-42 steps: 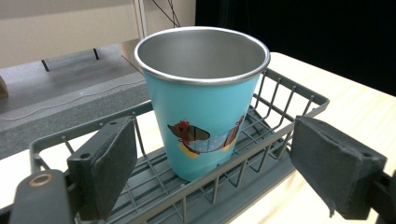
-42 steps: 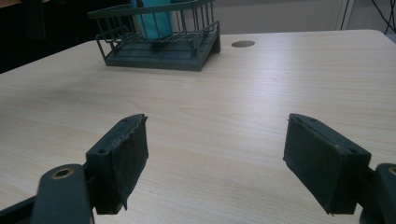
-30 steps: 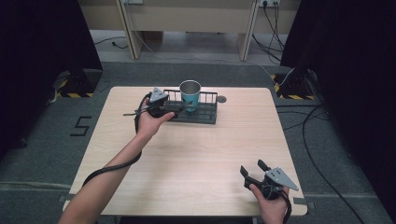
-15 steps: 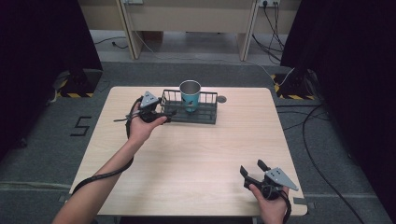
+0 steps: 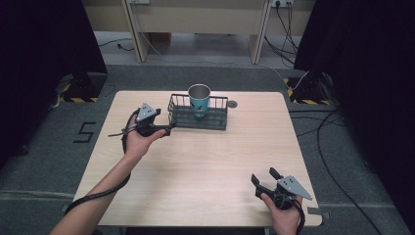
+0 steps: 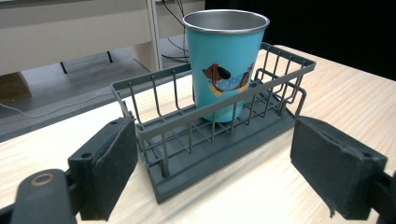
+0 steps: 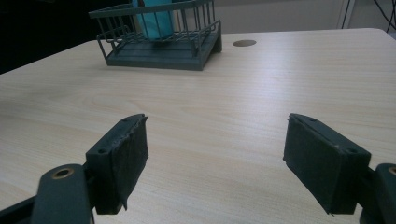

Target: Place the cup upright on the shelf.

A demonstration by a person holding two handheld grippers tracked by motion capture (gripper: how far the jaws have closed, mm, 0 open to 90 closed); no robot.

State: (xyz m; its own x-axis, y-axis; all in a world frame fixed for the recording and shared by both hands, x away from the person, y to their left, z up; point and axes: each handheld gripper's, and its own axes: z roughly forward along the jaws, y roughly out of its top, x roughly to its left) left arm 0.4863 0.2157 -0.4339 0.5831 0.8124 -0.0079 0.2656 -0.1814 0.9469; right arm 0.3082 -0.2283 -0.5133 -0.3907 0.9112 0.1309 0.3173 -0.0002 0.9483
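Observation:
A teal metal cup [image 5: 199,99] with a cartoon dog print [image 6: 224,60] stands upright in a dark grey wire rack [image 5: 215,121] at the back middle of the table. My left gripper [image 5: 165,129] is open just off the rack's left end, jaws pointing at it; the rack's near corner [image 6: 161,179] lies between its pads without touching them. At the front right corner, my right gripper [image 5: 262,178] is open and holds nothing, with bare tabletop between its jaws [image 7: 219,158]. It faces the rack [image 7: 163,51] and cup [image 7: 154,21] from far off.
The light wooden table [image 5: 205,166] has a small round grommet [image 5: 232,104] just right of the rack, also visible from the right gripper [image 7: 244,43]. Cables trail over the grey floor beyond the table's right edge [image 5: 328,127].
My left gripper has drawn back leftward and toward the person, away from the rack's left end. The right gripper, rack and cup have not moved.

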